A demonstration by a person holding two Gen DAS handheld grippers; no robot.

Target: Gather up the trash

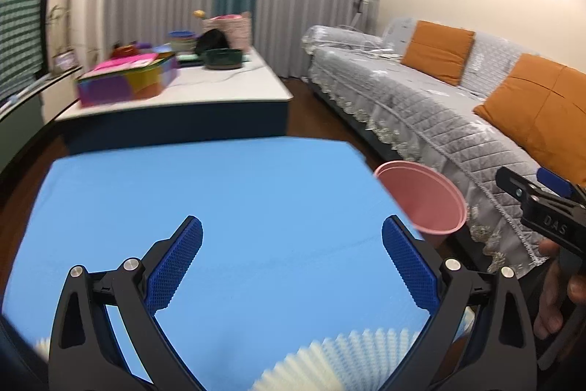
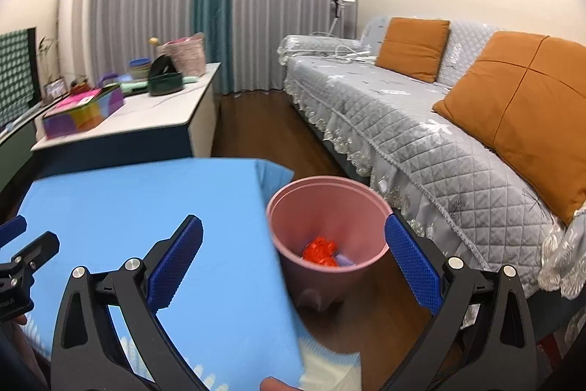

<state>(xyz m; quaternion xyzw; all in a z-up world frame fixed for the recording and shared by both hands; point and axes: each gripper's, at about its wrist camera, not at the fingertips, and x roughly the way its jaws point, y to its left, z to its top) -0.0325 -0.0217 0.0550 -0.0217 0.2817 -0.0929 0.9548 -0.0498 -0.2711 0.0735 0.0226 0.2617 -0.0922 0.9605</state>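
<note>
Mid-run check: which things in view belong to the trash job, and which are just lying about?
Job:
pink bin on the floor beside the blue table
red trash inside it
left tool and right tool, both open and empty

Lying about:
colourful box
green bowl
orange cushions
sofa

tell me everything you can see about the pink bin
The bin is a pink, round, tapered tub with a rolled rim, plastic by its look. It stands upright and open on the wood floor, close beside the corner of the blue table, between it and the grey sofa. Inside lie a red crumpled piece and something pale purple. No tongs touch it.
</note>
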